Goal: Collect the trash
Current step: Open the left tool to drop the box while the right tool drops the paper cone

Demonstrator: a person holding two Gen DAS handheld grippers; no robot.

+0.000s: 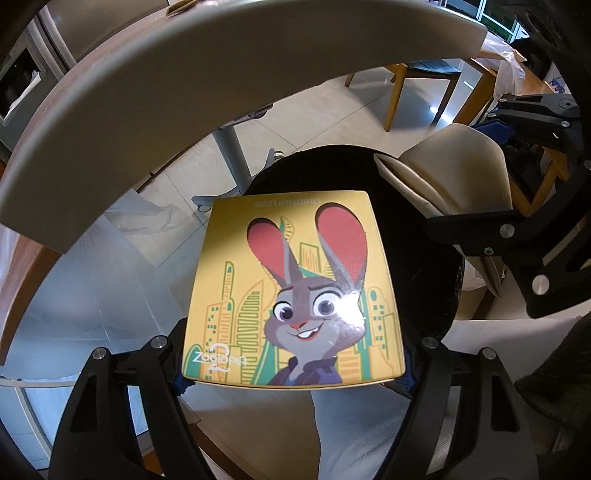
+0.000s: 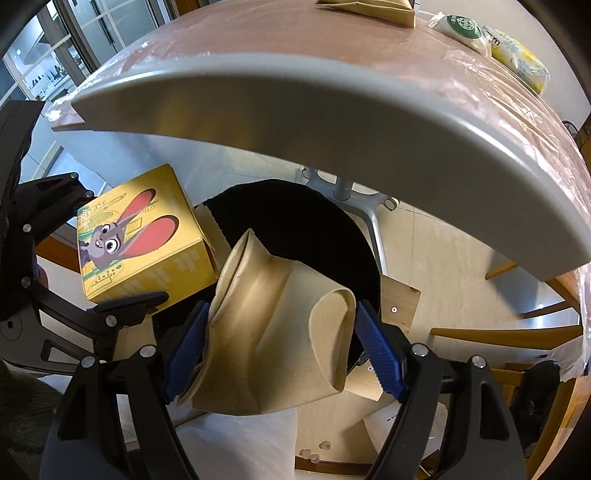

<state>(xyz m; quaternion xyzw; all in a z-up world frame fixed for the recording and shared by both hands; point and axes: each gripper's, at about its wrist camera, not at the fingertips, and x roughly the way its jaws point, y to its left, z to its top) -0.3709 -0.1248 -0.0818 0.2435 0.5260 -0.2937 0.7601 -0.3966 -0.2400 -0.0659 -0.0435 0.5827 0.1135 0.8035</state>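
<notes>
My left gripper (image 1: 295, 365) is shut on a yellow Zootopia carton (image 1: 291, 288) with a rabbit picture and holds it above the black bin opening (image 1: 417, 266). My right gripper (image 2: 280, 328) is shut on a crushed tan paper cup (image 2: 280, 317) over the same black bin (image 2: 295, 225). In the right wrist view the carton (image 2: 140, 240) sits at the left in the left gripper's black fingers (image 2: 122, 306). In the left wrist view the cup (image 1: 450, 170) shows at the upper right, in the right gripper.
A grey-edged table (image 2: 332, 122) covered in plastic film arches over the bin. On it lie a brown paper bag (image 2: 369, 9) and wrapped packets (image 2: 517, 62). Grey table legs (image 1: 229, 151), wooden chairs (image 1: 417, 81) and a tiled floor surround the bin.
</notes>
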